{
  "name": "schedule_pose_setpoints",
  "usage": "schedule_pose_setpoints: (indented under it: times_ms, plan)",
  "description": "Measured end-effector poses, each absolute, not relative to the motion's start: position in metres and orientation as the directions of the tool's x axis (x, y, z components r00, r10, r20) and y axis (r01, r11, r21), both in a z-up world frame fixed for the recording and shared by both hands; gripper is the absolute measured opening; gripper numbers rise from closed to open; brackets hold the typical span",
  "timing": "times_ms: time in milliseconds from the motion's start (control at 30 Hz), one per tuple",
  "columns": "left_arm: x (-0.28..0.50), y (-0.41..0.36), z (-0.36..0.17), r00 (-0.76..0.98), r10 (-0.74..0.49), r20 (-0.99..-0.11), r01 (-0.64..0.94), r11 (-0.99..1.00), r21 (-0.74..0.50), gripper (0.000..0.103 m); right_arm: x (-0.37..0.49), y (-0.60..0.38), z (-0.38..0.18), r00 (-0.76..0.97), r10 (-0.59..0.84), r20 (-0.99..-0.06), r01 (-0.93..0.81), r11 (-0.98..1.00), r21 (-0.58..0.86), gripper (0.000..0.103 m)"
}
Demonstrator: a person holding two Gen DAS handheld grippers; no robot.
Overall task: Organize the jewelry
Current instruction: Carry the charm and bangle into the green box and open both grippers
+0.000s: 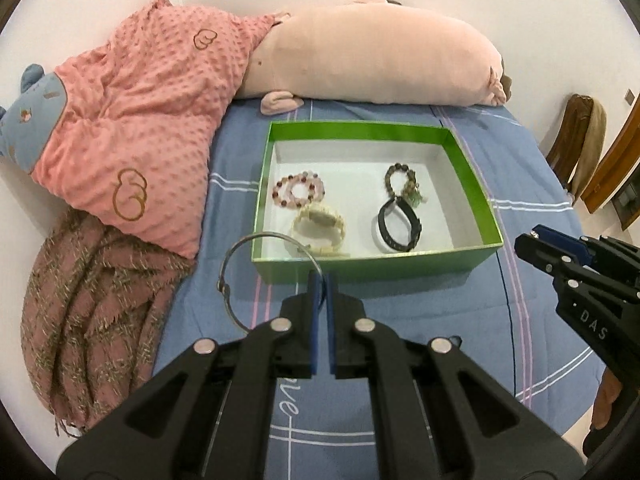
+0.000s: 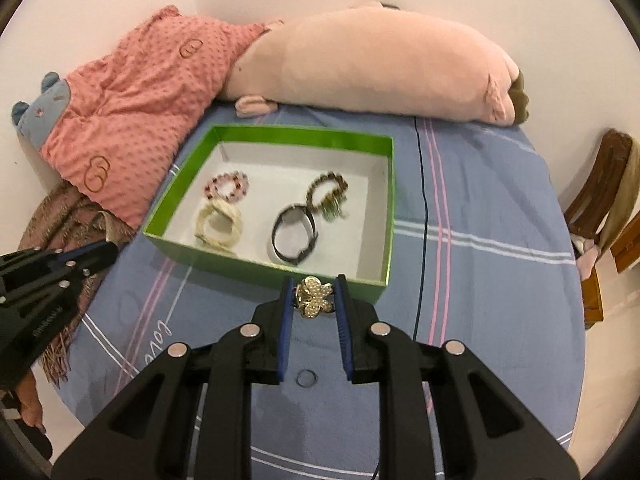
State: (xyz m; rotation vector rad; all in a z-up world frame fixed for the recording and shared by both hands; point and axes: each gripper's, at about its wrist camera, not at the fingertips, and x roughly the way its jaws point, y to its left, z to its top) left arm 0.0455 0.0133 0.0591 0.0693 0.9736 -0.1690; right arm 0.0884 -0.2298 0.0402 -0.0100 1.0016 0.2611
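**Left wrist view first: two thin grips that could slip short of the box**

Left wrist view: our left gripper is clenched on the thin silver bangle, which juts out toward 10 o'clock, held only at its edge. We judge it could swing or slide free on the way to the green box at 12 o'clock, or catch the near wall. Inside already lie the pink bead bracelet, cream watch, black band and brown bead bracelet; a careless drop could tangle them.

Right wrist view: our right gripper grasps the gold butterfly brooch between its fingers, just short of the box's near wall. Its uneven shape may twist loose onto the bed. A small ring lies on the bed at 6 o'clock and is easily overlooked.
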Motion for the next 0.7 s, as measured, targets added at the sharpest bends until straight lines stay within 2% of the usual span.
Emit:
schedule_pose_setpoints:
  times_ms: [400, 700]
  plan:
    - [0.065, 0.005, 0.090, 0.611, -0.120, -0.782, 0.183, 0.983, -0.008, 0.003, 0.111, -0.216, 0.084, 0.587, 0.243, -0.773, -0.258, 0.960, 0.106, 0.020]
    - [0.095, 0.000, 0.098, 0.621, -0.116, -0.775, 0.181, 0.984, -0.003, 0.003, 0.138, -0.216, 0.093, 0.604, 0.240, -0.760, -0.241, 0.964, 0.113, 0.020]
